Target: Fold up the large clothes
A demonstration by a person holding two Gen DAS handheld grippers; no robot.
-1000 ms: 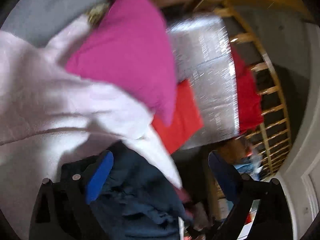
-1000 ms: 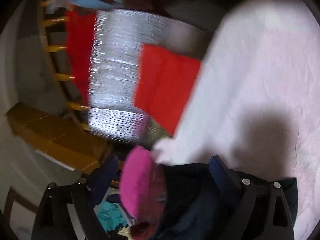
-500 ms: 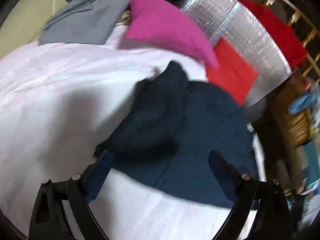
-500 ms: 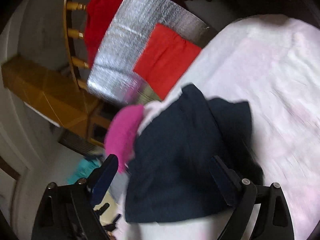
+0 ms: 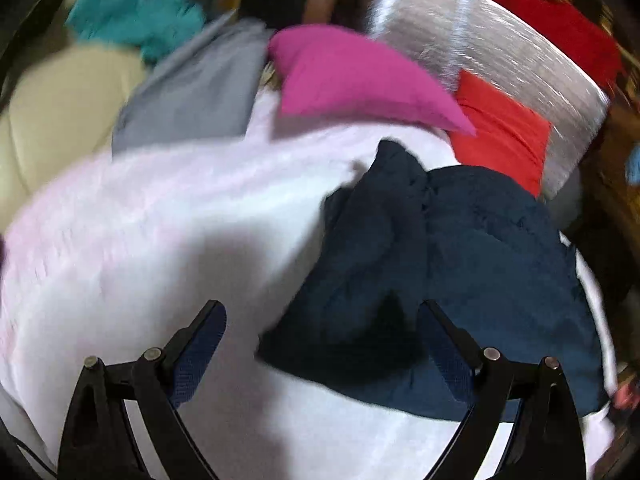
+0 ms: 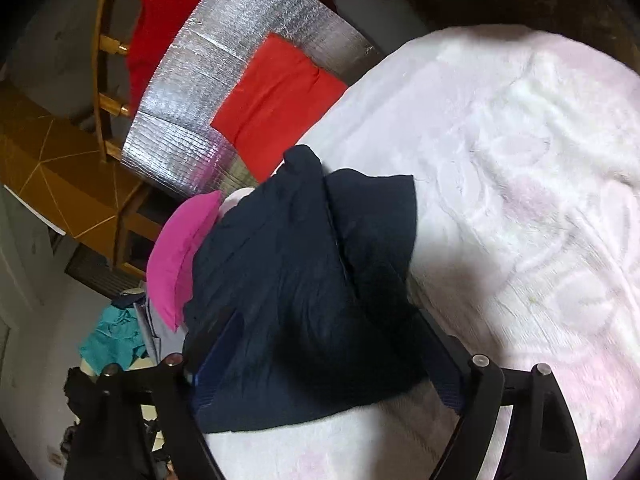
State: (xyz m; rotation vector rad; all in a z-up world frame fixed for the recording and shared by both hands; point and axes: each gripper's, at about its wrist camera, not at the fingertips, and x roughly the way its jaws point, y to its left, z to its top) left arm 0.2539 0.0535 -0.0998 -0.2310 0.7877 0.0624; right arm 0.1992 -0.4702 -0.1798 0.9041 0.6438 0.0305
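**On the bed, a navy garment lies bunched between my two open grippers**

On the pale pink blanket (image 6: 520, 184) I see the navy garment (image 6: 304, 292) lying in a loose, partly folded heap, one flap turned over the rest. In my left wrist view it sits to the right of centre (image 5: 460, 264), close to the blanket's right edge. My left gripper (image 5: 322, 344) hangs above it with its jaws spread wide and nothing between them; the right finger overlaps the garment's near edge in the picture, the left finger is over bare blanket. Whether either touches the cloth I cannot tell.

My right gripper (image 6: 328, 364) also stands wide open and empty, its two fingers straddling the near part of the garment.

Beyond the garment a pink pillow (image 5: 360, 76) rests at the far side of the blanket, just beside a grey garment (image 5: 196, 96) on its left. To the right a red cloth (image 6: 276, 100) lies on a silver foil sheet (image 6: 192, 92), and a darker red cloth (image 6: 168, 12) hangs over a wooden railing (image 6: 108, 44). A teal cloth (image 5: 132, 12) is crumpled at far left.
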